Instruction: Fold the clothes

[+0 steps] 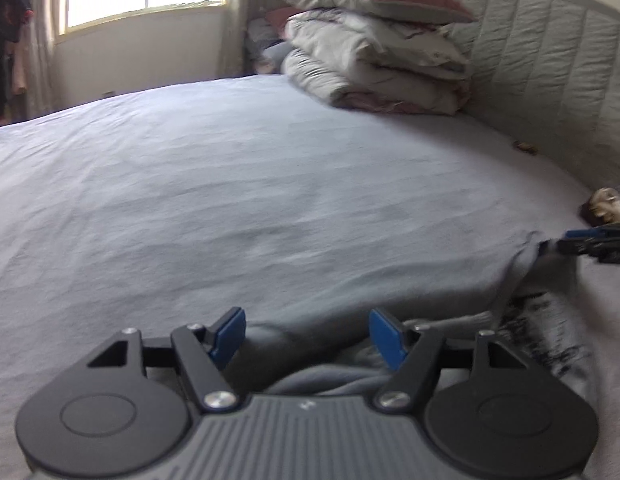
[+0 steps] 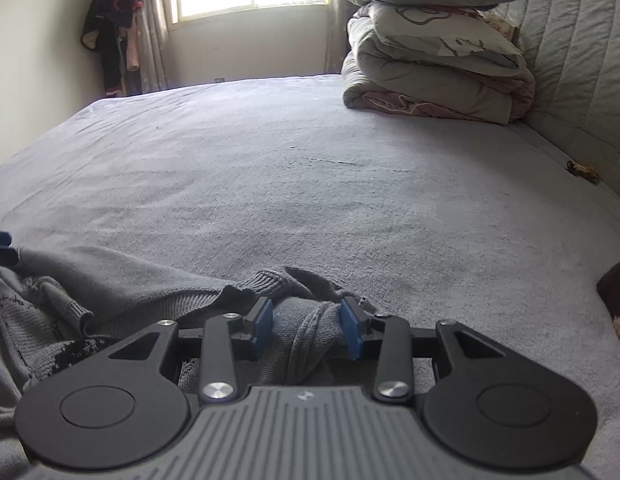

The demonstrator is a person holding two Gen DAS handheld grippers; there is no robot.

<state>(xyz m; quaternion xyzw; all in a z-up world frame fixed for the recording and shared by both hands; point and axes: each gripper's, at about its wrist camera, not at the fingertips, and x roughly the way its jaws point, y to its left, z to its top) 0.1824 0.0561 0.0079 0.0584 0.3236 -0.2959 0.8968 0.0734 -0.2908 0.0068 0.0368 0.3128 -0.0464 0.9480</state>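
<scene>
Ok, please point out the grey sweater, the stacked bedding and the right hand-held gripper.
grey sweater point(image 2: 150, 284): right wrist view, flat knit body.
stacked bedding point(image 2: 430, 76): right wrist view, middle quilt.
right hand-held gripper point(image 2: 306, 326): right wrist view, between fingertips.

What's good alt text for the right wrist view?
Right gripper pinches a bunched fold of a grey knitted sweater lying on a pale grey bedsheet; folded duvets and pillows are stacked by the quilted headboard.

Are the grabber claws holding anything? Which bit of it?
The right gripper pinches a bunched fold of the grey knitted sweater, near its ribbed edge. The left gripper is open over the sweater, holding nothing.
</scene>
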